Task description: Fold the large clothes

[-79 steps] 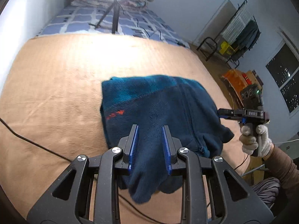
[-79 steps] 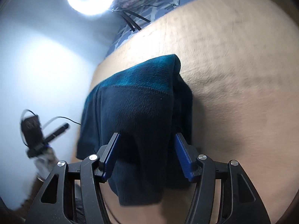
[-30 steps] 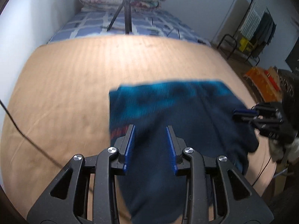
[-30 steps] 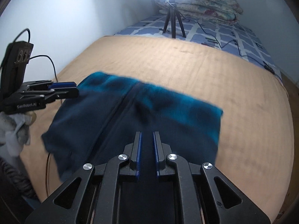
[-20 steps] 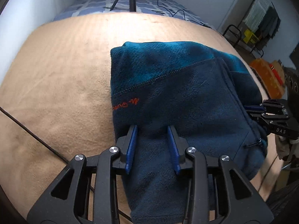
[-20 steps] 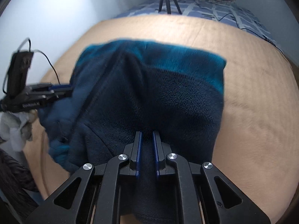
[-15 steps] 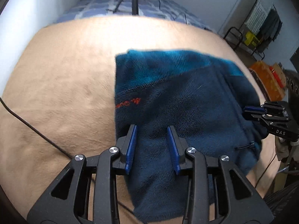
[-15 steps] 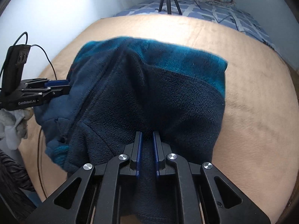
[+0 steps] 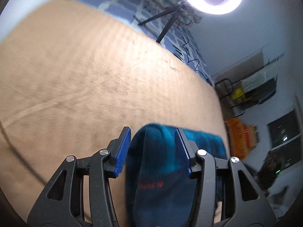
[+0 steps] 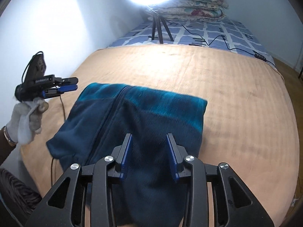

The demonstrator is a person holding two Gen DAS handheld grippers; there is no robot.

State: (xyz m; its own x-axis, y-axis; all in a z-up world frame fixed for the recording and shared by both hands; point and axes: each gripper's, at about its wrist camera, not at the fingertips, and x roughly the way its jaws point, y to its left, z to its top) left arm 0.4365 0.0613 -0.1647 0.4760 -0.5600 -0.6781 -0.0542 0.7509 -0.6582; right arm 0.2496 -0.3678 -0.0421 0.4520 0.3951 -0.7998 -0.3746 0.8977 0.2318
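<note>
- right gripper (image 10: 148,154), clamped on fleece jacket (image 10: 147,109) half a second ago, now opening; pads clear of fabric.
- left gripper (image 9: 153,150) has swung away leftward, jaws opening, holding nothing.

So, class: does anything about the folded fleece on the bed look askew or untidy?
The fleece is folded, but its near-left corner bulges out unevenly, and its near end overhangs the tan blanket's edge. Nothing looks damaged.

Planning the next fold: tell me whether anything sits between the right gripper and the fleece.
Nothing visible does. The right gripper hangs directly over the folded fleece on the tan blanket, jaws opening, with only fleece below them.
</note>
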